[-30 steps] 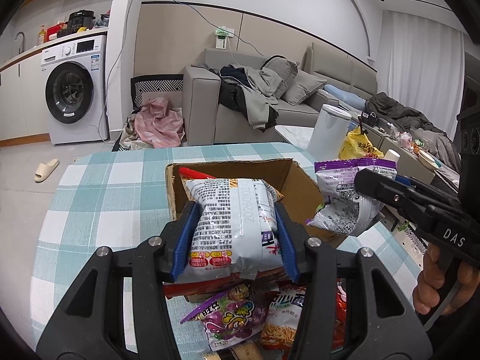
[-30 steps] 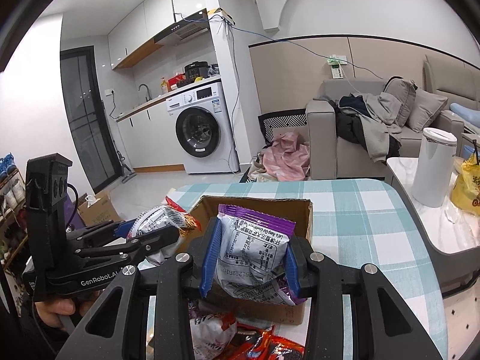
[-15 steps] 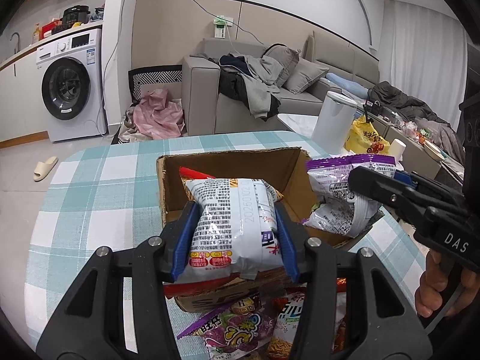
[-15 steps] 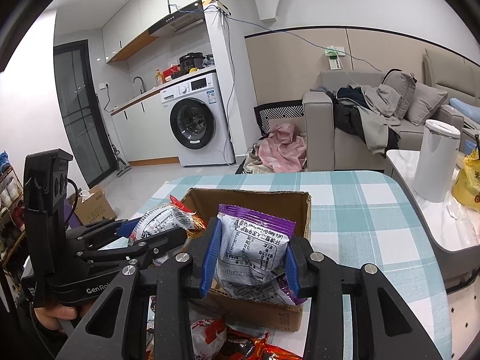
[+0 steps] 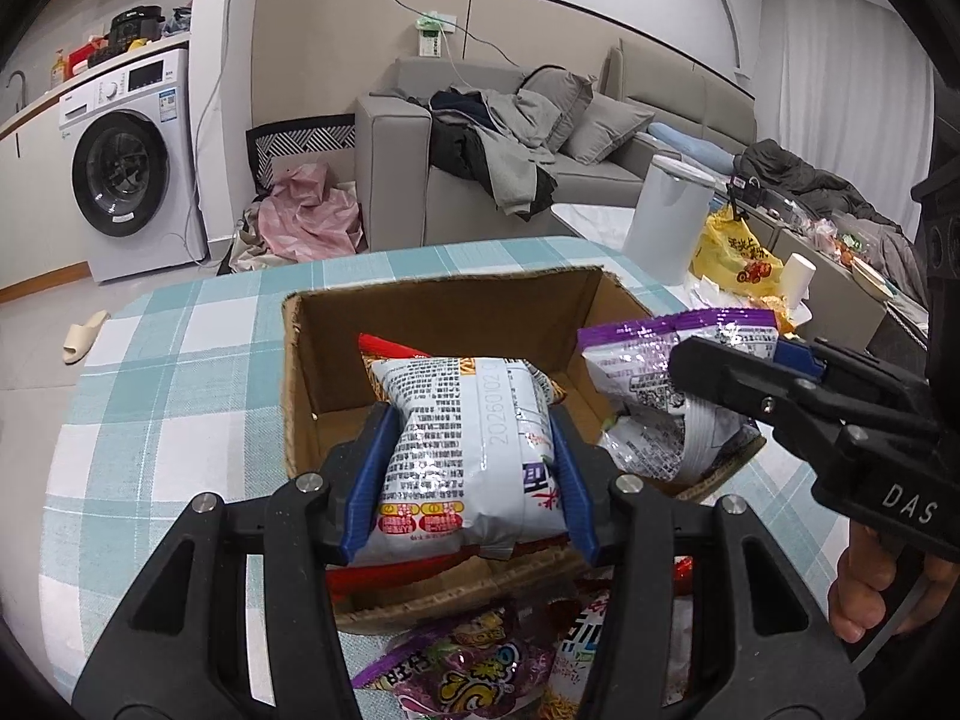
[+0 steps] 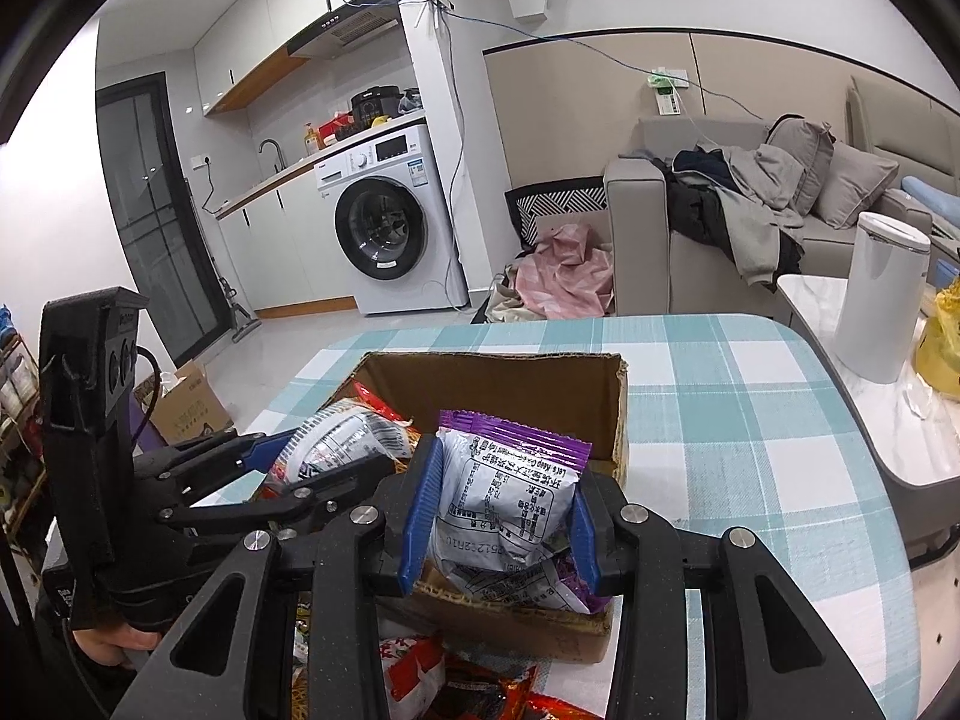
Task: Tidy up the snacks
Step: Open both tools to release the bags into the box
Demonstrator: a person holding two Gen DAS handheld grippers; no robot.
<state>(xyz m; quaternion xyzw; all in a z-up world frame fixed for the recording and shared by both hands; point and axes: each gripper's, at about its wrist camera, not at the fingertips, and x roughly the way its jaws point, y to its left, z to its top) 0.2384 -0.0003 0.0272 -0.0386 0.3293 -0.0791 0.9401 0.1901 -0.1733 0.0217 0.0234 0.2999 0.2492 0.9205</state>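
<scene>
Cardboard box [image 5: 456, 324] walls ring both gripped snack packets [image 5: 462, 450].

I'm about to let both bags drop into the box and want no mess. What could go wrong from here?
1. The purple-edged bag in the right gripper hangs over the cardboard box's near corner; released there, it might slide outside onto the loose snack packets.
2. The grippers sit close together, so the white bag in the left gripper could bump the other bag.
</scene>
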